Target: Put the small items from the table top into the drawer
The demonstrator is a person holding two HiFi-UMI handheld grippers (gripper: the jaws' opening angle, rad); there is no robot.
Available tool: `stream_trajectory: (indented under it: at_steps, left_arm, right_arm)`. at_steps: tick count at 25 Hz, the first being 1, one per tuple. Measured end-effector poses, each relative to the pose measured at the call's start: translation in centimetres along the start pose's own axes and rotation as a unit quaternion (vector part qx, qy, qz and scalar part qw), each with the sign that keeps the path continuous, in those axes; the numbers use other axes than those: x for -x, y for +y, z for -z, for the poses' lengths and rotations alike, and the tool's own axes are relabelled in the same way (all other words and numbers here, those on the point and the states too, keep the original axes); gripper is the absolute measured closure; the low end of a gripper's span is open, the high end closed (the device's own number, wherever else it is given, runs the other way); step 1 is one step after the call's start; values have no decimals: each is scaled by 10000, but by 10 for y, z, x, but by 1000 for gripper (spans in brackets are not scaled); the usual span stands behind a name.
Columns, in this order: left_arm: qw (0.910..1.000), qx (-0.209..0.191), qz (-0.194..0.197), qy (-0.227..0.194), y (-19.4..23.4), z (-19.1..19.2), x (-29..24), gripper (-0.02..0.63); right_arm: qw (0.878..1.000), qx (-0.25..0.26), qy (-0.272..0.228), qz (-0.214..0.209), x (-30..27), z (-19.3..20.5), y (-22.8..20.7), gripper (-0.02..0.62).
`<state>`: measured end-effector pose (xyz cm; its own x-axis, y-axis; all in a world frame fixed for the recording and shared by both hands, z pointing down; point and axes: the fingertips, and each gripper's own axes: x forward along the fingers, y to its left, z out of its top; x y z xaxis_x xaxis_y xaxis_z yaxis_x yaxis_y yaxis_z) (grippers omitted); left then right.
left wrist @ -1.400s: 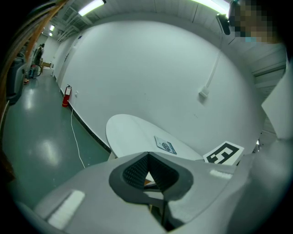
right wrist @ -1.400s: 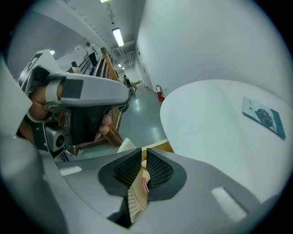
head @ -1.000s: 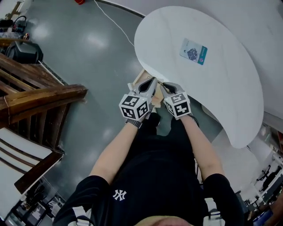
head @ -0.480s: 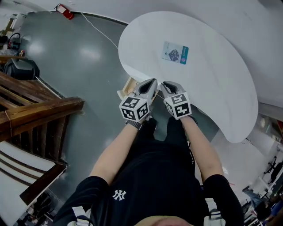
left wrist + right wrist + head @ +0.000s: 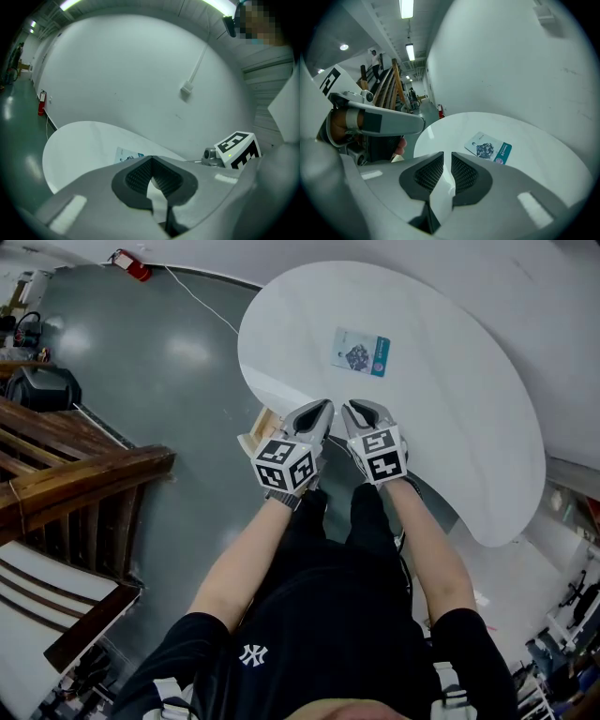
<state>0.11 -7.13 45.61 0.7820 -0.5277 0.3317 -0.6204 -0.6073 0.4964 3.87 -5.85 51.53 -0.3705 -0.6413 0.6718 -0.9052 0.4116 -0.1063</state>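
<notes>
Jaws on my left gripper (image 5: pixel 317 409) are together; on my right gripper (image 5: pixel 356 411) they have just been opening, nothing between. Both rose from the drawer (image 5: pixel 255 435) over the bench (image 5: pixel 469 427); the card packet (image 5: pixel 361 352) lies farther ahead, likely next.

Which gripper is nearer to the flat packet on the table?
Right. The right gripper, its empty jaws having just opened a little, is in line with the flat packet; the left gripper sits beside it, off to the packet's left. Neither touches it.

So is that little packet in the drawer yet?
No, out: the packet lies flat on the white table, in plain sight.
</notes>
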Motion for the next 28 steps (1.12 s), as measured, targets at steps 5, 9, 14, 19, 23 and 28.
stream_trajectory:
  at_steps: [5,9,14,19,23,28]
  left_arm:
    - [9999,40,-122,42,15,-1,-15,606]
    - [9998,71,-200,67,30,-2,-26,605]
    - [9996,102,-253,83,47,-3,-39,606]
    - [9991,207,-345,99,64,0,-48,605]
    - [9987,291,-407,113,74,3,-49,604]
    - [9982,368,-453,115,84,5,-52,606]
  right_arm:
    - [9996,253,103,108,-21,-11,-14,502]
    - [9981,529,233,220,-41,-19,-28,475]
    - [9947,830,506,325,-70,-20,-43,439]
    - [9908,1063,760,348,-97,-15,-55,398]
    - [9883,1161,920,361,-112,-16,-62,379]
    - [9857,1182,1157,313,-132,-15,-66,368]
